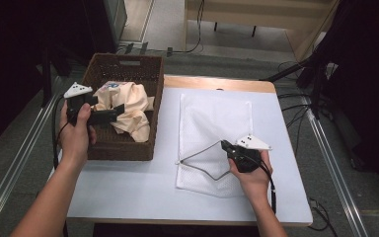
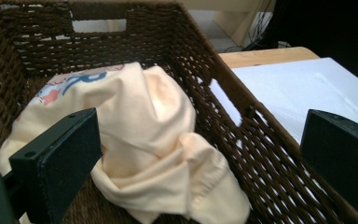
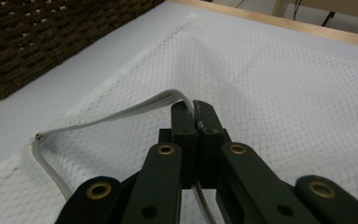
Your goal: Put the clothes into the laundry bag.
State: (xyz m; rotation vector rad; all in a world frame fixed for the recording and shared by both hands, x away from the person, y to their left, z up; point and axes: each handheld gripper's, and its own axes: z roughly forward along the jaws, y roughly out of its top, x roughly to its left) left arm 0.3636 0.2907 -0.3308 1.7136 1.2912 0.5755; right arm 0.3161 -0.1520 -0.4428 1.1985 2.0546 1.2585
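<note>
A white mesh laundry bag [image 1: 212, 133] lies flat on the white table; its zippered mouth stands open near the front. My right gripper [image 1: 225, 145] is shut on the bag's zipper edge [image 3: 135, 106] and lifts it a little off the lower layer. A cream shirt [image 1: 128, 111] with a coloured print lies crumpled in the brown wicker basket [image 1: 123, 148] at the left. My left gripper [image 1: 116, 112] hovers open over the basket; in the left gripper view the shirt [image 2: 154, 140] lies between and beyond the wide jaws, not pinched.
The basket's right wall [image 2: 242, 121] stands between the shirt and the bag. A wooden strip [image 1: 217, 83] runs along the table's far edge. Cables lie on the floor to the right, and metal rails run along both sides.
</note>
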